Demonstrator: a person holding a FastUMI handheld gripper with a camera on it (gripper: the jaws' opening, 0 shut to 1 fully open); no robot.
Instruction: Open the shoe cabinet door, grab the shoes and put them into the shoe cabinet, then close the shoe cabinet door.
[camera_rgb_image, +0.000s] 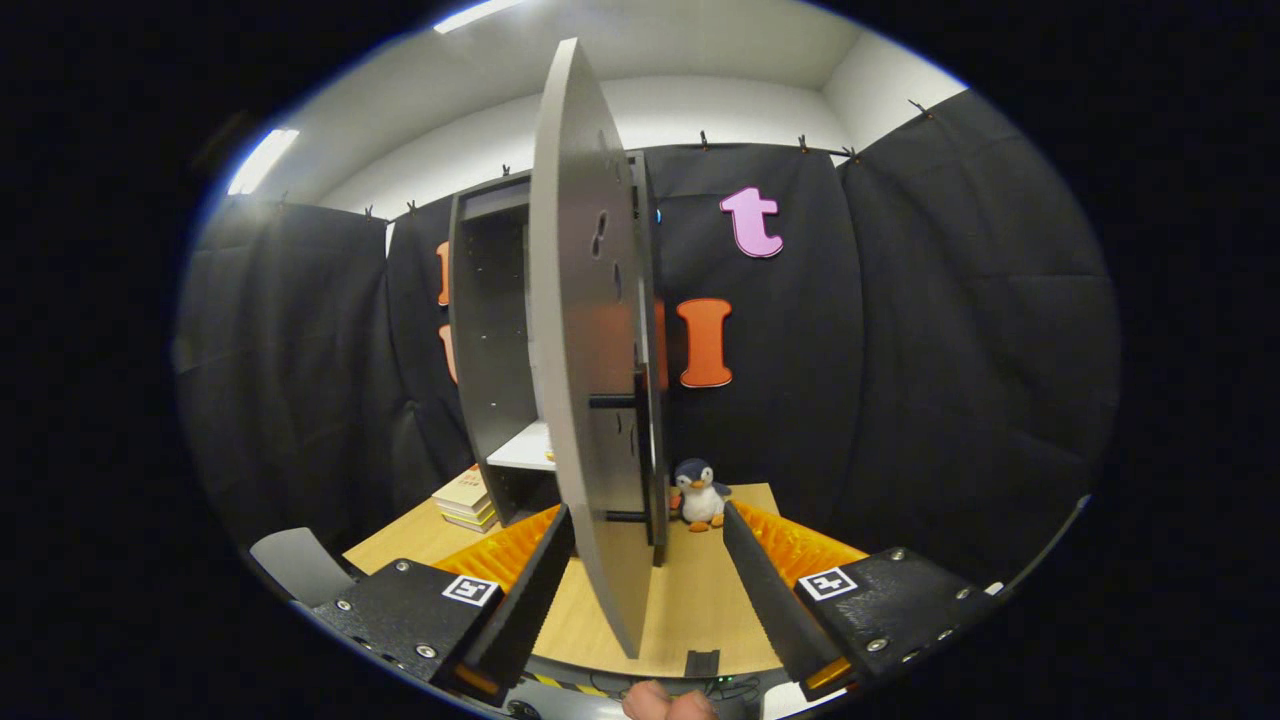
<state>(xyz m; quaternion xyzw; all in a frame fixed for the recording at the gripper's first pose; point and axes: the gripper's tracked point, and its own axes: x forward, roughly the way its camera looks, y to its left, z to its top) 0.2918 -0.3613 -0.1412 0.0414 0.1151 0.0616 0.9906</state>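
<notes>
Shoe cabinet (490, 340): stood upright on the wooden table (690, 600) against the booth wall, beyond the fingers; its dark interior is seen to the left of the door, with a pale shelf low inside.
Cabinet door (585, 350): swung wide open, seen nearly edge-on, its lower edge reaching down between the two fingers without being touched by either, as far as can be judged.
Gripper (648, 565): fingers spread wide apart, one on each side of the door's edge; nothing is pinched.
Shoes: none can be made out on the table or on the shelf, so whether they have been stowed cannot be told.
Other things: a stack of books (465, 498) is laid beside the cabinet's left foot; a toy penguin (700, 493) is stood just right of the door's base; a grey chair back (300, 565) is seen near the left finger.
Done so far: the opening of the door is judged complete.
Left to do: the shoes are still to be found and placed, unless already inside; the door is yet to be closed.
</notes>
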